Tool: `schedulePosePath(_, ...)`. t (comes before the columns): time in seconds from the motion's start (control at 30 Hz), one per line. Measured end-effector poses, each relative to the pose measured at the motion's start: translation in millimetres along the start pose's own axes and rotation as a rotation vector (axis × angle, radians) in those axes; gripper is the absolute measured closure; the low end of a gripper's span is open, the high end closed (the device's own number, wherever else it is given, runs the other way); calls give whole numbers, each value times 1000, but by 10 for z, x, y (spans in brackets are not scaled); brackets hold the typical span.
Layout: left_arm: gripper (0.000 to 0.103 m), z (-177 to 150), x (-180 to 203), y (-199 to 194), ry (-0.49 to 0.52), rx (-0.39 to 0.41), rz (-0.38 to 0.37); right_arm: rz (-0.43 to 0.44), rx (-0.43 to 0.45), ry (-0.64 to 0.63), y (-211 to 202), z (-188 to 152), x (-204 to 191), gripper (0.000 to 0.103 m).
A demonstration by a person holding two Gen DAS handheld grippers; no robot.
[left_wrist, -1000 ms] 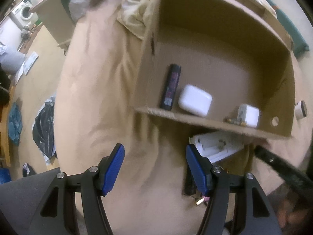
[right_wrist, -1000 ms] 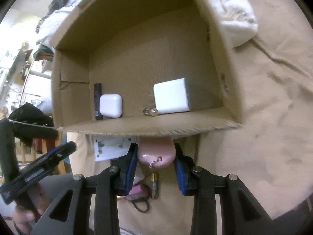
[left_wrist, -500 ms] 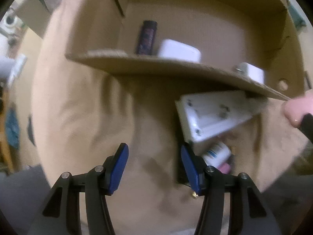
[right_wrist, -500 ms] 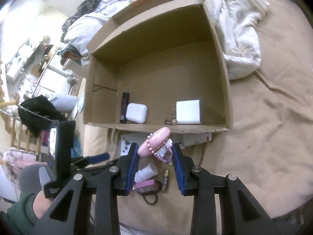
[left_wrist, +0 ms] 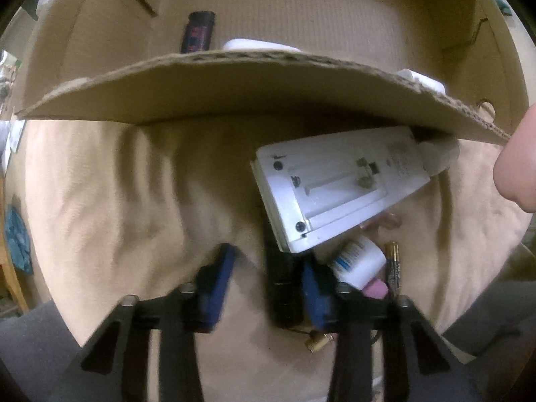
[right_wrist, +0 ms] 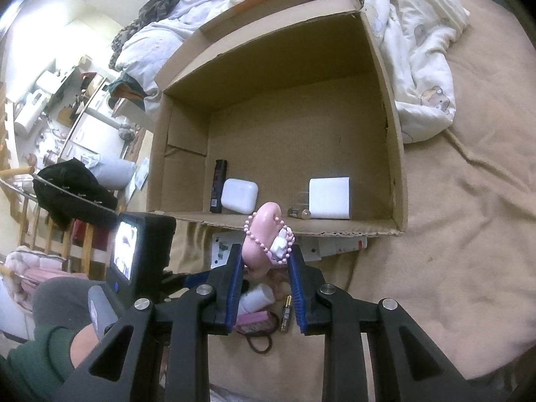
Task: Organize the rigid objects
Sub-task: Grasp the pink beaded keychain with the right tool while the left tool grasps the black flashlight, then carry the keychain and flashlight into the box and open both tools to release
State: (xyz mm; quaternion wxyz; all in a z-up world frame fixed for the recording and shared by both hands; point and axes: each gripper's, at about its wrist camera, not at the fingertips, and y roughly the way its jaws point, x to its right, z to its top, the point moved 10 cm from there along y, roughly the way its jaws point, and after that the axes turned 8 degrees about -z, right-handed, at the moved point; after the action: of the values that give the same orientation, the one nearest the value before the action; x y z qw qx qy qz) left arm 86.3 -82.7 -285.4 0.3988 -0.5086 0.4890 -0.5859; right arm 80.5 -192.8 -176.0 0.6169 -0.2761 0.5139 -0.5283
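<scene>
Narrowing sharply since a second ago, the left gripper [left_wrist: 264, 281] pinches a black bar [left_wrist: 283, 288] on the bed (outside the box), while the right gripper [right_wrist: 264, 268] clamps the pink case [right_wrist: 264, 238] above the cardboard box's [right_wrist: 398, 167] near edge, ready for placement.

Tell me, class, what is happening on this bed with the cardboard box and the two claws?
A person is sorting small items into an open brown cardboard box on a beige blanket. The right claw is shut on a pink oblong case with a bead chain, held just in front of the box. The left claw points down at the pile beside the box and is closing around a slim black object. A white earbud case and a white square charger already lie inside.
</scene>
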Motion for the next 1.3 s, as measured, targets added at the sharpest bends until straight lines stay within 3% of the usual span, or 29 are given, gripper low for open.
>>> schedulePosePath(0.4, 86, -243, -183, -385, -9, 46, 21, -14, 14, -13, -39, 5, -23, 76)
schedulePosePath(0.77, 86, -315, -181, -1495, 2, 322, 50, 23, 101, -22, -381, 87, -69, 76)
schedulePosePath(1.03, 86, -6, -117, -2295, 45, 505, 53, 32, 160, -14, -601, 210, -56, 76)
schedulePosePath(1.3, 86, 399, -19, -2701, 63, 588, 53, 48, 189, -8, -674, 374, -87, 76)
